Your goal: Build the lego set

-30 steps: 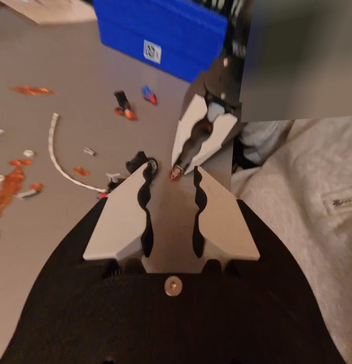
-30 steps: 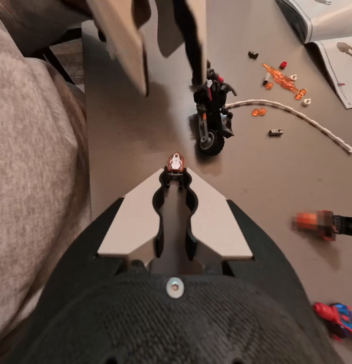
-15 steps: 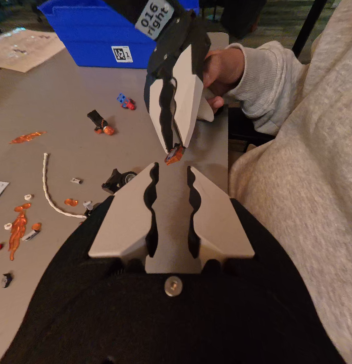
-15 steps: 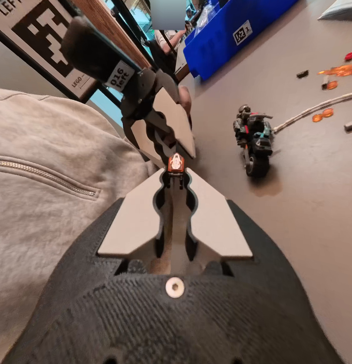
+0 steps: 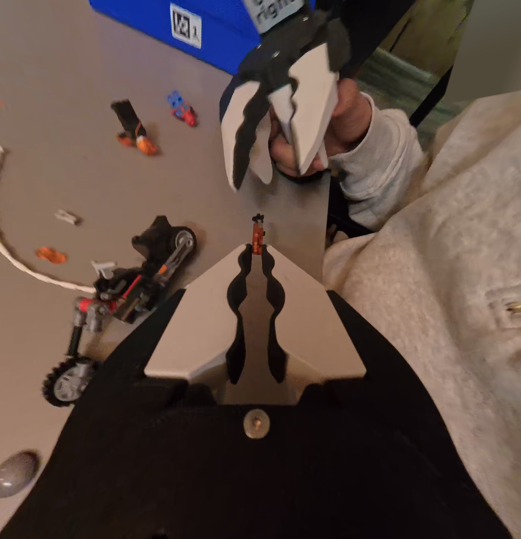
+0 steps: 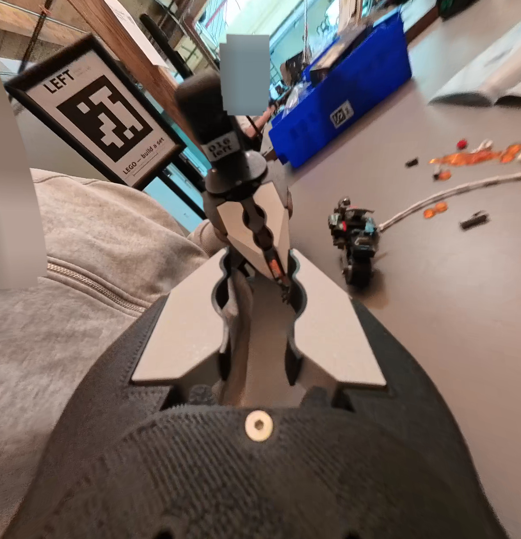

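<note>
I have the grey table (image 5: 64, 73) under both tools, with the blue bin (image 5: 218, 32) at twelve o'clock in the left wrist view. The half-built motorcycle (image 5: 131, 288) lies at nine o'clock of my left gripper (image 5: 257, 248), apart from it. The white chain (image 5: 8, 253) curves beyond the bike, with orange flame bits (image 5: 50, 255) loose beside it.

My left gripper is clenched on a small orange-and-black piece (image 5: 258, 239), pinched only at the very tips, most of it sticking out toward twelve o'clock. My right gripper (image 6: 259, 262) stands released; in its own view the left tool's tips and the piece (image 6: 275, 267) sit in between its spread fingers.

The risk I judge greatest: so thin a tip grip lets the piece twist or pop free if I brush it with a right finger (image 6: 320, 315). Dropped here, near the table edge by my lap, it could fall off the table. The blur also tells me I am moving too fast for an accurate fit.
</note>
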{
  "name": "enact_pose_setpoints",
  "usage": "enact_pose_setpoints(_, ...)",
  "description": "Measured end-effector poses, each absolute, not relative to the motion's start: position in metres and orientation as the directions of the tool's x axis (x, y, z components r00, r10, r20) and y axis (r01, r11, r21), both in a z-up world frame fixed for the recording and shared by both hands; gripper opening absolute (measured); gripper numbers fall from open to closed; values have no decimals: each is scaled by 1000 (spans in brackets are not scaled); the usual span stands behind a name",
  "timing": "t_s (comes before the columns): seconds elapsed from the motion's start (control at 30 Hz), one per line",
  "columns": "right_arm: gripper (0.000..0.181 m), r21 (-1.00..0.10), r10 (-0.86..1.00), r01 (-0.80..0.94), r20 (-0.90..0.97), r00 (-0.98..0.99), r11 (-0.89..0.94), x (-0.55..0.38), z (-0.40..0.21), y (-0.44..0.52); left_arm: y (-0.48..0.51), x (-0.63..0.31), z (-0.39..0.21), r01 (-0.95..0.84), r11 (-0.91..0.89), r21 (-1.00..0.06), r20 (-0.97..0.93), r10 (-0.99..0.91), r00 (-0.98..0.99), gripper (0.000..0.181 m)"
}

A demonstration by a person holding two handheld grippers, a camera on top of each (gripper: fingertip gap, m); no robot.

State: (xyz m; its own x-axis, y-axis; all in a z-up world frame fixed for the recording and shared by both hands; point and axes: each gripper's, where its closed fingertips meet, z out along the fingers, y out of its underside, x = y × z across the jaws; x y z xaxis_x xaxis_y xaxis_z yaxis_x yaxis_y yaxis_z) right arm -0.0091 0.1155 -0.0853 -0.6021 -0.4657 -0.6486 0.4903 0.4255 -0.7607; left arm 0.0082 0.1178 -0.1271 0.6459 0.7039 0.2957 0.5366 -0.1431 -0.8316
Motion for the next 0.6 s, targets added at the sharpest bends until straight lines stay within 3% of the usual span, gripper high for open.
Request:
enact_pose_setpoints(0.1,38,-812,-468,449,-582,-665,373,-16,-82,118,114,8,-135,681,-11,-732,483,697,530,4)
enact_pose_setpoints(0.23,38,-864,-464,300,-477,-746,405,-5,-94,118,122,12,-128,803,198,-562,754,522,399,4)
enact_pose_setpoints(0.37,35,-872,-456,56,-308,-835,487,10,-121,117,116,13,-144,851,233,-471,787,548,285,4)
enact_pose_setpoints(0.6,27,-780,-424,-326,87,-901,534,6,-162,108,116,16,-157,894,306,-328,869,468,159,5)
